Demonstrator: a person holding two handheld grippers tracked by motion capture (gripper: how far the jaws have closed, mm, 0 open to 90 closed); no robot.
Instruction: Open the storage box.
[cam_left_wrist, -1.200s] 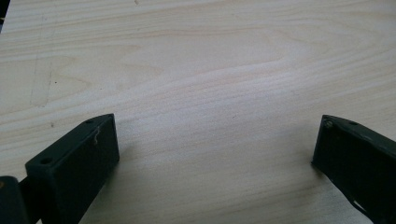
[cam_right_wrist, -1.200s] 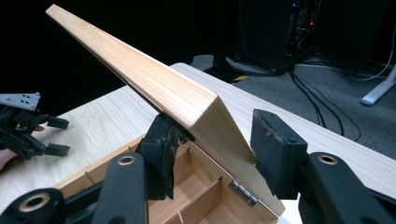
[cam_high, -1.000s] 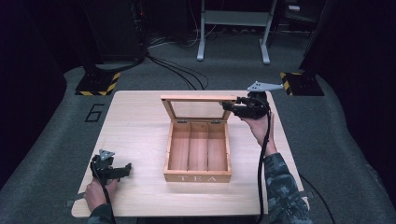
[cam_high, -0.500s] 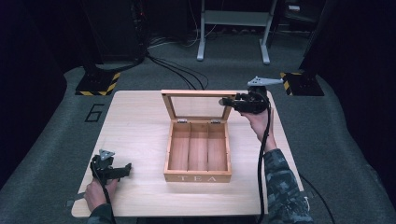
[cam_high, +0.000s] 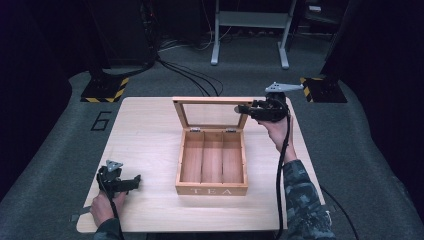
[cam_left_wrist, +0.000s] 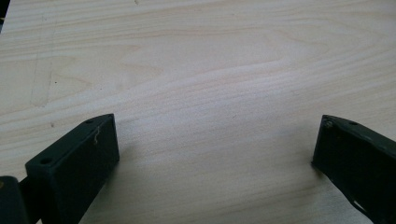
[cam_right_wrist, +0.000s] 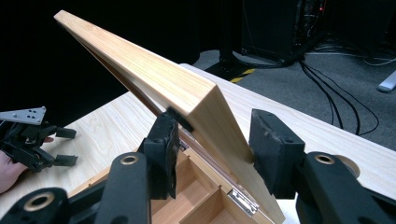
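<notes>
A wooden tea box (cam_high: 212, 190) stands open in the middle of the table (cam_high: 145, 130), its three compartments empty. Its glass-paned lid (cam_high: 210, 100) is raised nearly upright at the back. My right gripper (cam_high: 243, 109) is shut on the lid's right edge. In the right gripper view the lid's wooden frame (cam_right_wrist: 154, 70) runs between the two pads of the right gripper (cam_right_wrist: 217, 135). My left gripper (cam_high: 135, 181) rests low at the table's front left, open. In the left gripper view the left gripper (cam_left_wrist: 215, 140) has only bare wood between its jaws.
The box's brass hinges (cam_right_wrist: 243, 198) show below the lid. Black cables (cam_high: 190, 75) and a metal stand (cam_high: 250, 30) lie on the grey floor behind the table. Yellow-black striped plates (cam_high: 105, 90) sit at the far corners.
The lid has tipped up slightly further, with my right gripper shut on its edge and moving a little with it. The left gripper has stayed put.
</notes>
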